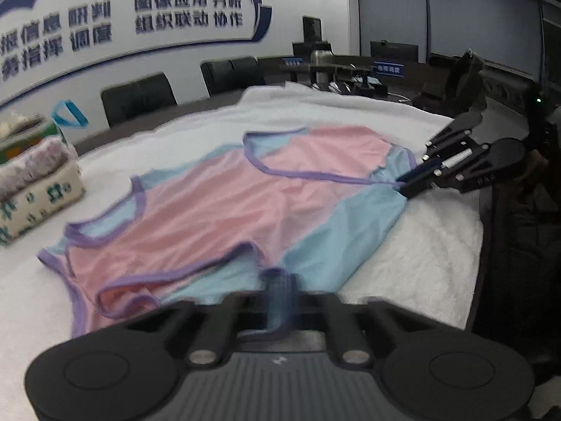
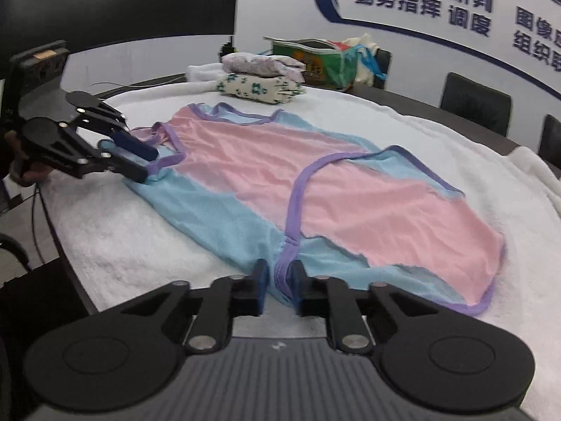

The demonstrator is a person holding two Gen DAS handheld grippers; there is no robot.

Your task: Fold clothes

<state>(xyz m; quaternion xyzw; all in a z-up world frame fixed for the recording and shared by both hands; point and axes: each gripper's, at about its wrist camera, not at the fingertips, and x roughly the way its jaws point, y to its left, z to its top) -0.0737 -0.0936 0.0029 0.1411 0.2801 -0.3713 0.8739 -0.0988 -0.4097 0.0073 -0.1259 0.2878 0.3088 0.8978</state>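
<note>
A pink and light-blue sleeveless garment [image 1: 238, 196] with purple trim lies spread flat on the white fleece cover [image 1: 413, 263]. At the bottom of the left wrist view, my left gripper [image 1: 280, 280] is shut on the garment's near blue edge, its fingers blurred. My right gripper [image 1: 403, 184] pinches the far blue corner by the purple trim. In the right wrist view the garment [image 2: 266, 168] stretches away from my right gripper [image 2: 279, 273], whose fingers hold the purple hem between them. My left gripper [image 2: 149, 165] grips the opposite edge at the left.
A stack of folded clothes [image 2: 263, 77] and a green bag [image 2: 315, 59] sit at the table's far end. Black chairs [image 1: 136, 96] line the far side. A metal flask [image 1: 320, 59] and name signs stand on the table beyond. The cover's edge [image 2: 70, 245] drops off beside me.
</note>
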